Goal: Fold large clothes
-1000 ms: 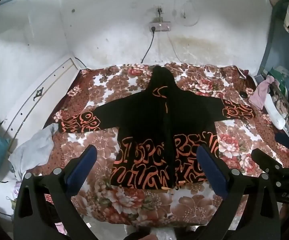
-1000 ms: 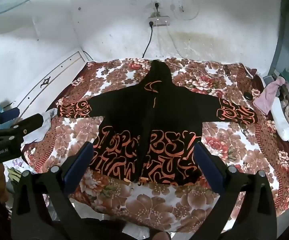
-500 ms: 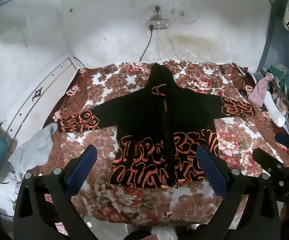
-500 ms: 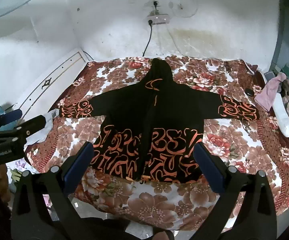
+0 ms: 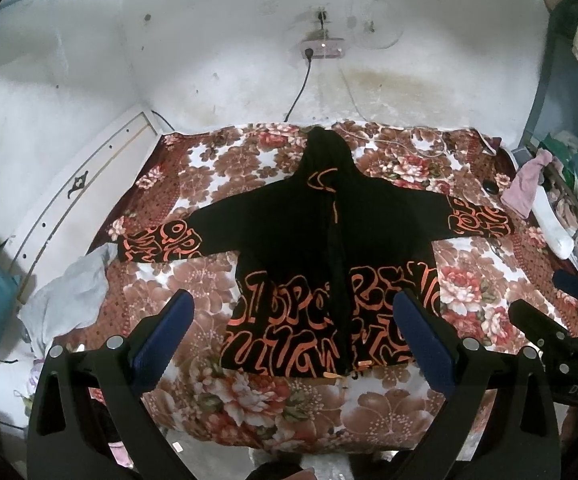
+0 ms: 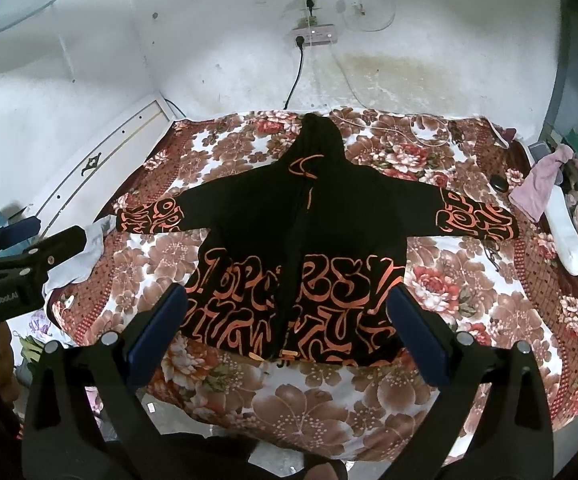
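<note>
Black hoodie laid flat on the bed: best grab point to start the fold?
Probably the cuff of a spread sleeve on the black hoodie, approached from the outer side, low. Both sleeves lie straight out, so each cuff is a free edge to carry over the body. Left gripper and right gripper are open and clear of it.

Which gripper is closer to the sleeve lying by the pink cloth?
Right. The right gripper hangs over the hoodie's hem on the side of that sleeve; the left gripper sits further toward the opposite sleeve. Both are open, above the fabric.
</note>
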`<state>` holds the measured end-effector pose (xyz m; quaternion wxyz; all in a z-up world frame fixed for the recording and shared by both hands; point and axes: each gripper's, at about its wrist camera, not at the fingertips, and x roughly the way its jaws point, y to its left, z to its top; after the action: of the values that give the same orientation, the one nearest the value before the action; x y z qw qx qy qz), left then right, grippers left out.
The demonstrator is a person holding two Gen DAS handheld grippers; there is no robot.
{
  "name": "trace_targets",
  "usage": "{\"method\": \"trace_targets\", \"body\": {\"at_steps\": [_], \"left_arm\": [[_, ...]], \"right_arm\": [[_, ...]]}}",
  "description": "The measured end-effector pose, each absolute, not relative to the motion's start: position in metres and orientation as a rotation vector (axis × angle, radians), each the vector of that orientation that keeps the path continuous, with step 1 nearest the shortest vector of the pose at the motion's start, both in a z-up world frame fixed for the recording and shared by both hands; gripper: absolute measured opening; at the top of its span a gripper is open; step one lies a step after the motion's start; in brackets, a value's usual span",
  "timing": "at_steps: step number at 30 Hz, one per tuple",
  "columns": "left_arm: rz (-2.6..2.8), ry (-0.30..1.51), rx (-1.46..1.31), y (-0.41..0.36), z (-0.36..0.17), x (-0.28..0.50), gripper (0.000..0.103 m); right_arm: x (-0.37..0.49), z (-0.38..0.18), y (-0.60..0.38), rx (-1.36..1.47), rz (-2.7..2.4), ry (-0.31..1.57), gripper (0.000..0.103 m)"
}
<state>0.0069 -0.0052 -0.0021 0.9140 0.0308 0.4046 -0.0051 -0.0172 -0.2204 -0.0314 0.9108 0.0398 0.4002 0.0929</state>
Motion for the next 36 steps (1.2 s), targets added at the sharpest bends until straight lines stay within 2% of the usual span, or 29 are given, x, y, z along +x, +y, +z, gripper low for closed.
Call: {"method": "trace_targets", "body": {"at_steps": [14,26,30,36], "left_arm": [[0.03,0.817,0.098,-0.013,-0.004,0.023,0.098],[0.089,0.927,0.0,-0.016,-0.022,0.041,0.098],[0.091,0.929,-0.039,0.015,-0.031,0.059,0.098],[0.163,0.937,-0.016,0.109,-0.064,0.114,0.098]], "right_arm": [[0.0,-0.036,-0.221,0.076,0.214,0.832,0.098],[0.038,-0.041,-0.227,0.04,0.294,0.863,0.098],[0.061,-0.048,-0.203,-0.009,0.292,0.89,0.098],[0.11,-0.067,-0.137,-0.019,0.252,0.902,0.098]]}}
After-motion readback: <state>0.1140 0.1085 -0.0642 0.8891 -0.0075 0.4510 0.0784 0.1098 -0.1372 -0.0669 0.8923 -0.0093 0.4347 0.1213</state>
